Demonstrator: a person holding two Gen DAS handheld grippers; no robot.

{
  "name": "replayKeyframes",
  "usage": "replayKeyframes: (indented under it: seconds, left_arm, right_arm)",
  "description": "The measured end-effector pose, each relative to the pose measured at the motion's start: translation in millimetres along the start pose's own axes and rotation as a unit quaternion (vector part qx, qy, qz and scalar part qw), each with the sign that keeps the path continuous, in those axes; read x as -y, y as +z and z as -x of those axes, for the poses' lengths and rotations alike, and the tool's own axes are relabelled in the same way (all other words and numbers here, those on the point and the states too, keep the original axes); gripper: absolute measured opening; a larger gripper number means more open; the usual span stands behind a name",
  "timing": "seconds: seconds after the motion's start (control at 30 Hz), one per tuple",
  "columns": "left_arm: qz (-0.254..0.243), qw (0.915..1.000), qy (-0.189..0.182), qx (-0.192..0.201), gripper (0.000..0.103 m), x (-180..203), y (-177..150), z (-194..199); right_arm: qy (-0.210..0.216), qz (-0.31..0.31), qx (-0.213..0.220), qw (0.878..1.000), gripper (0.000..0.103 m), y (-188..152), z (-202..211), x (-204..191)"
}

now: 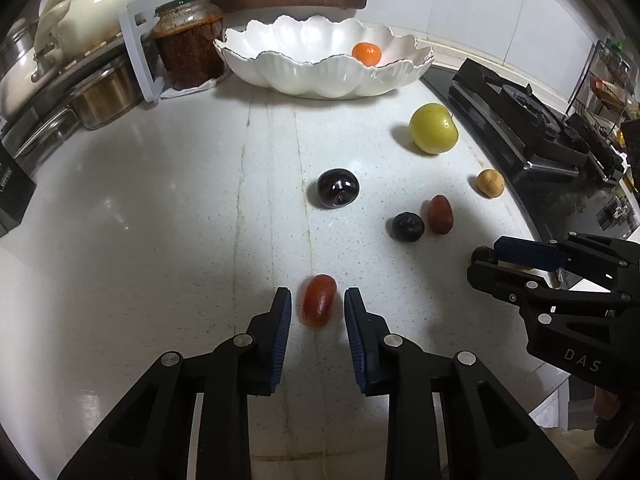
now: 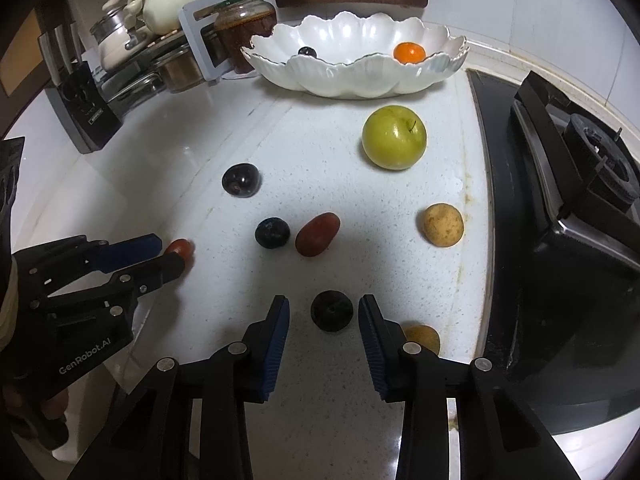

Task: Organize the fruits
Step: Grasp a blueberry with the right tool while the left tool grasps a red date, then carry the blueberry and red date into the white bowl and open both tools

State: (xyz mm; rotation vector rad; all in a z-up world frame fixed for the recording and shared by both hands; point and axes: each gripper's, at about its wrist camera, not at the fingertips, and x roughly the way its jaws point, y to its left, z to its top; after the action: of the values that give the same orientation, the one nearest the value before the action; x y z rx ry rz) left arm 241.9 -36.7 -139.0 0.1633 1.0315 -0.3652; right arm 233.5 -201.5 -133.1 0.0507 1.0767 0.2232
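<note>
Fruit is scattered across the pale speckled surface (image 1: 160, 208), and both tools are lowered over it. The left tool (image 1: 318, 304) is set around a small red oval fruit (image 1: 319, 305); a thin gap is seen on each side of it, so the blue pads are not yet pressed on and nothing is gripped. The right tool (image 2: 324, 312) is placed around a dark round fruit (image 2: 332, 311), again with a sliver of surface showing on either side, so it is counted as open too. A yellowish fruit (image 2: 424, 336) is half hidden just behind the right tool's right finger.

Further out, a glossy dark plum (image 1: 337, 189) is seen alone near the middle, a blue-black berry (image 1: 407, 227) and a reddish oval fruit (image 1: 440, 214) are lying just beside each other, a tan round fruit (image 1: 490, 183) is near the stove (image 1: 532, 136), and a green apple (image 2: 394, 137) is standing closer to the bowl. The white scalloped bowl (image 1: 320, 80) is at the back, against the wall, with a mandarin (image 1: 366, 53) and a small dark fruit (image 2: 307, 52) held inside. A jar of red preserve (image 1: 188, 44) is just left of the bowl.
</note>
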Motion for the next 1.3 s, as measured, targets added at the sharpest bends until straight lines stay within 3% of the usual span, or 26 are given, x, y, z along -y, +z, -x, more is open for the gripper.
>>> replayKeyframes:
  seconds: [0.3, 0.6, 1.3]
  left_arm:
    - [0.007, 0.9999, -0.006, -0.011, 0.018, -2.6, -1.4, -7.0]
    - [0.017, 0.9998, -0.010, -0.007, 0.017, -3.7, 0.6, -3.8]
    - [0.045, 0.9955, -0.006, 0.084, 0.016, 0.9, 41.2, 42.9]
  right_arm:
    - [-0.005, 0.004, 0.000, 1.000, 0.024, 1.2, -5.2, 0.9]
    - [0.003, 0.004, 0.006, 1.000, 0.024, 3.1, -1.4, 1.8]
    - [0.019, 0.000, 0.098, 0.995, 0.024, 40.2, 42.4, 7.3]
